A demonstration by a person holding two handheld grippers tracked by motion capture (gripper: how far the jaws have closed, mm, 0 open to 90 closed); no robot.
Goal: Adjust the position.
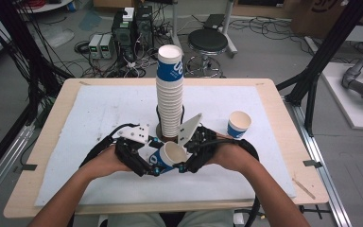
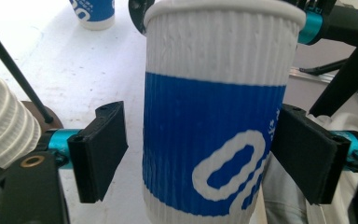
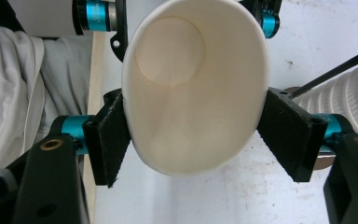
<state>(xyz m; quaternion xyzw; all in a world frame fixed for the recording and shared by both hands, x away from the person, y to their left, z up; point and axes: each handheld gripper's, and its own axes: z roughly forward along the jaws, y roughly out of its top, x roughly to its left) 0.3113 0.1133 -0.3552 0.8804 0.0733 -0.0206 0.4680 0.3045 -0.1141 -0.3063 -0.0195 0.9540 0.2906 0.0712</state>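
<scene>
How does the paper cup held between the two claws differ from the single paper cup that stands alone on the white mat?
The held blue-and-white ribbed paper cup is tipped on its side, off the mat; the lone blue-and-white paper cup stands upright on the white mat. The right claw squeezes the held cup's rim into an oval; the lone cup's rim is round, and no claw touches it. Both are empty and share the same design.

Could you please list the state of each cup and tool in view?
Held cup: tipped on its side, empty, rim squeezed oval.
Right tool: shut on the held cup's rim.
Left tool: open, jaws either side of the cup.
Cup stack: upright, nested.
Single cup: upright on the table.
</scene>
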